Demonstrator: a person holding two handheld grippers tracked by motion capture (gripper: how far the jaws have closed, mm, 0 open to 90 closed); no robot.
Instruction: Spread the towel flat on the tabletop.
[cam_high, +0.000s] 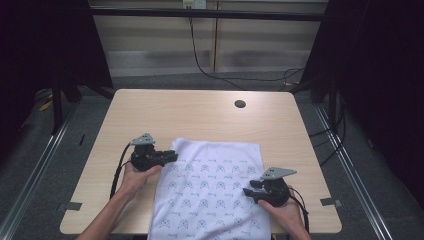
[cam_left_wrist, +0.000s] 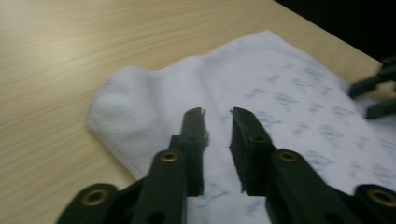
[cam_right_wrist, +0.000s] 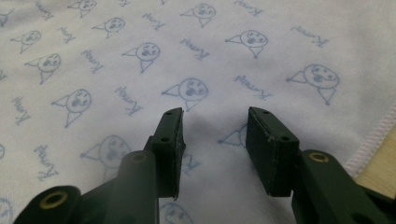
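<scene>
Cloth (cam_high: 210, 190): white, blue printed figures, spread flat on the wooden table (cam_high: 200, 112), from centre to 6 o'clock edge.
Left gripper (cam_high: 172, 156): at cloth's 9 o'clock edge, jaws apart with a narrow gap, tips over the fabric near its rounded corner (cam_left_wrist: 112, 107).
Right gripper (cam_high: 248, 194): at cloth's 4 o'clock side, jaws apart, over the print; stitched hem (cam_right_wrist: 373, 135) just beside.
Containers: cannot tell of any.

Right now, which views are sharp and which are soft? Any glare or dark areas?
High view: table evenly lit, no glare, surroundings nearly black. Left gripper view: soft overall, the towel print smeared, the left gripper a bit crisper. Right gripper view: sharpest, the towel's blue print clear around the right gripper, its far edge slightly soft.
</scene>
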